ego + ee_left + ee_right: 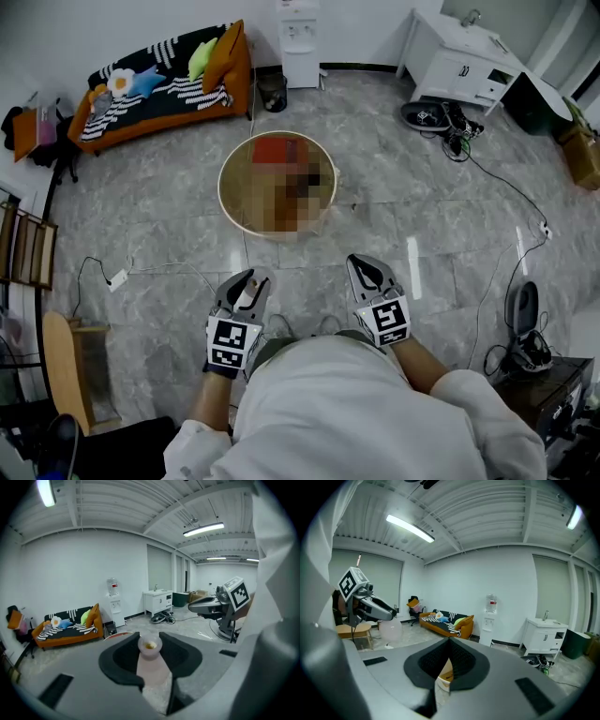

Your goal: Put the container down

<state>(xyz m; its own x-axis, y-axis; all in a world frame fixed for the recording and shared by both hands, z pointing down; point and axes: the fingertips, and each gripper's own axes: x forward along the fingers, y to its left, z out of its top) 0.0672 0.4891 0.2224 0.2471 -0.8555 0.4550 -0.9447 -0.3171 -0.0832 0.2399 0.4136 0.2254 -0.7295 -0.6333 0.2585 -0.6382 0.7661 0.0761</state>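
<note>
The left gripper (149,638) is clamped on the pale container (151,663), its mouth at the jaw tips; beside it, the right gripper (449,644) has its jaws together, empty

I see the container (151,660) as frosted, translucent pinkish plastic, smooth and matt. The left gripper (247,279) has a matt grey plastic shell, and its jaws carry dull black liners that look rubbery. The floor (412,202) is polished grey stone-look tile, glossy with bright reflections. The sofa (169,118) is orange cloth under a striped woven throw (187,91). The round surface (222,192) shows a pale wood-like rim. The person's sleeve (497,422) is plain white cloth
</note>
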